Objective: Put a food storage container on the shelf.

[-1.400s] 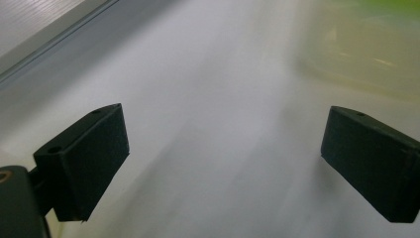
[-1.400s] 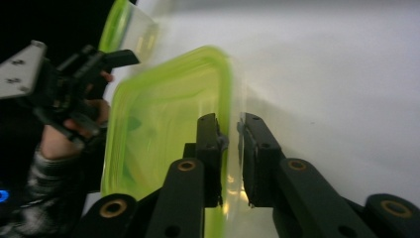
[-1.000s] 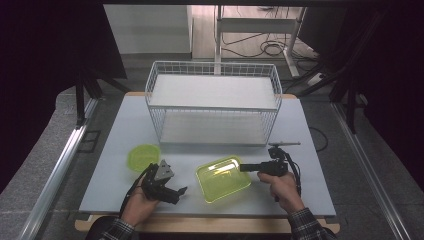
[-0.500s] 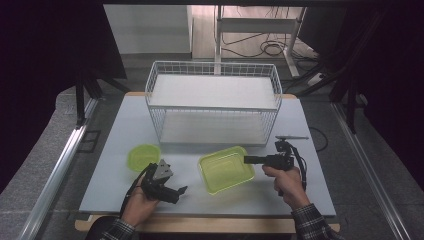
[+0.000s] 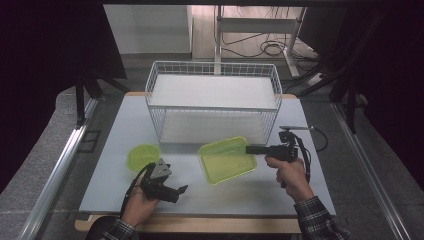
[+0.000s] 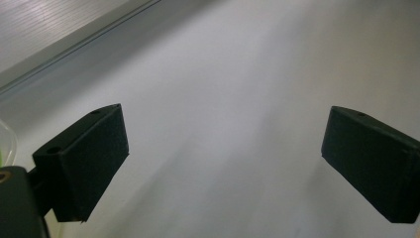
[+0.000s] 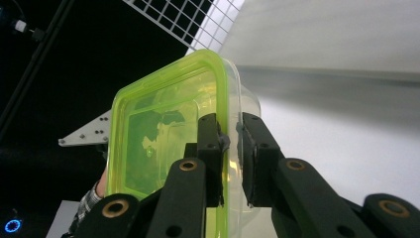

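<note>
Above the white tabletop (image 5: 320,200), just before the white wire basket (image 5: 213,107), the right gripper (image 5: 248,149) pinches the rim of the lime-green clear plastic container (image 5: 227,160) between its fingers, seemingly lifted but not yet placed, while the left gripper (image 5: 182,190) rests spread and empty near the round green lid (image 5: 143,156).

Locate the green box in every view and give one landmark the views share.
High view: green box at centre, right gripper clamping its right rim.
Left gripper view: not in it.
Right gripper view: box centre-left, rim between the jaws.
Shared landmark: wire basket, top of right gripper view.
</note>
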`<state>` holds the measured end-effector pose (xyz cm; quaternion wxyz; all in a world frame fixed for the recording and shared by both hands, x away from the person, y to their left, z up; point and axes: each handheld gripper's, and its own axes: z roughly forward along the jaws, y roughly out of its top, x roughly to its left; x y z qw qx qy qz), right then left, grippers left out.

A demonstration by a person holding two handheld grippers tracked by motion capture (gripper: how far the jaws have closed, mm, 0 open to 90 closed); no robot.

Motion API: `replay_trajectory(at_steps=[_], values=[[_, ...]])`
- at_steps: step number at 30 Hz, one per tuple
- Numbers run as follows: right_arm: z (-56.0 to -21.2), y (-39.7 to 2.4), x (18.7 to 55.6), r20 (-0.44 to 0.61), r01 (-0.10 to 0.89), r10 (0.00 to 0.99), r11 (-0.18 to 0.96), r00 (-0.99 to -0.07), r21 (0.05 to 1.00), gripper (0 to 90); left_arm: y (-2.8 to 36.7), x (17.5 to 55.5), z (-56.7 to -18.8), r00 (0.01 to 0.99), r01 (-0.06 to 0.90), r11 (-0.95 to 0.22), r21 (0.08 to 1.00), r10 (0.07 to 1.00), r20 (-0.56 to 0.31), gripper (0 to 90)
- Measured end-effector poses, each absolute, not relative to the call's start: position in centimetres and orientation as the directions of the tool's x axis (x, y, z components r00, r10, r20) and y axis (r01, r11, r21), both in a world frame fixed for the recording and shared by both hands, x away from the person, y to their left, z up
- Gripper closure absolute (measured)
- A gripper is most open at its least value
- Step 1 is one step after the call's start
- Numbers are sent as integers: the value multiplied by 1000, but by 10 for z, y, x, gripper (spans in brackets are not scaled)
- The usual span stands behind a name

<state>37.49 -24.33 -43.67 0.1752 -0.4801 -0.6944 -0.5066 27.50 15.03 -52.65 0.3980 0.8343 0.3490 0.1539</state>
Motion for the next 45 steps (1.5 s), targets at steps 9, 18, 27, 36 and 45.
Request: replay_trajectory(at_steps=[9, 18, 27, 36, 45], values=[[-417, -239, 379, 718, 830, 486, 29, -498, 556, 798, 151, 275, -525, 702, 473, -409, 781, 710, -53, 38], [-399, -237, 384, 711, 819, 484, 19, -509, 573, 798, 153, 274, -523, 691, 474, -369, 800, 718, -79, 34], [-379, -236, 390, 702, 805, 482, 9, -524, 594, 798, 151, 273, -522, 685, 495, -357, 792, 722, -102, 24], [-361, -234, 397, 699, 795, 481, -8, -529, 607, 798, 151, 273, -521, 682, 500, -357, 789, 723, -105, 25], [-341, -228, 407, 695, 783, 478, -24, -537, 621, 799, 151, 272, -520, 680, 470, -375, 799, 731, -57, 33]])
